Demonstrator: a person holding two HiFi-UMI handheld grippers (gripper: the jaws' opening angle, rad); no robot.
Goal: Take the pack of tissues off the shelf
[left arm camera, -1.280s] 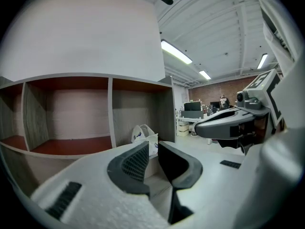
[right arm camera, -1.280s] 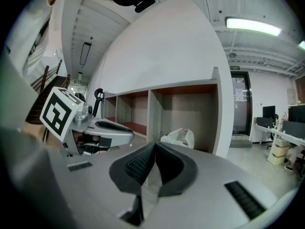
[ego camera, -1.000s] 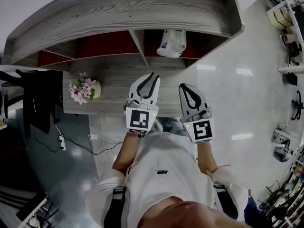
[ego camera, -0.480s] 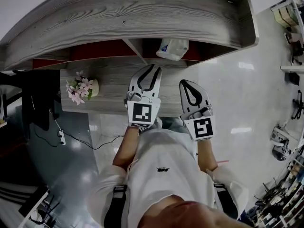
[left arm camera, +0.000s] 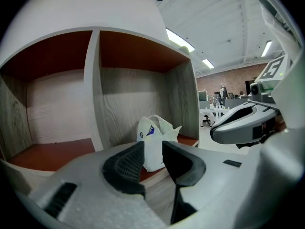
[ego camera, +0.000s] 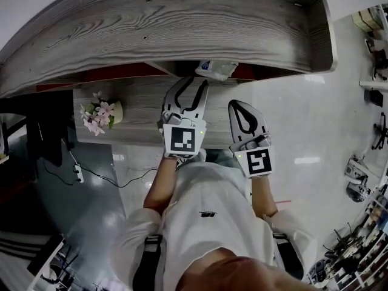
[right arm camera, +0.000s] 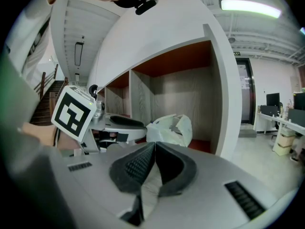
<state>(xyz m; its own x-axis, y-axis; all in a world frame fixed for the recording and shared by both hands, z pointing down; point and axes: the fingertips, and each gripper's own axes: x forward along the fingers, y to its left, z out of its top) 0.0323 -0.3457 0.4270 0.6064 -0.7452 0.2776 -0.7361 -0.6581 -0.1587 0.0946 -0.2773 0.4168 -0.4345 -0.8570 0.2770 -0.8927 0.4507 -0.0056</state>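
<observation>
The pack of tissues (ego camera: 213, 69), wrapped in a white plastic bag with a blue mark, stands in the right compartment of the grey wooden shelf (ego camera: 182, 17); the shelf top hides most of it in the head view. My left gripper (ego camera: 195, 82) points at it from just in front, a short gap away. Its jaws have just been opening and nothing is between them; the bag (left arm camera: 155, 136) shows beyond the gap of the left gripper (left arm camera: 153, 148). My right gripper (ego camera: 237, 105) hangs to the right and further back, shut and empty (right arm camera: 155, 146), with the bag (right arm camera: 170, 129) ahead of it.
A pot of pink flowers (ego camera: 100, 113) stands on the wooden ledge (ego camera: 139, 111) to the left. An upright divider (left arm camera: 93, 89) splits the red-floored compartments. A power strip and cable (ego camera: 79, 176) lie on the floor below.
Both grippers have moved forward toward the shelf. The left jaws have spread wider. The shelf top now covers more of the tissue pack in the head view.
</observation>
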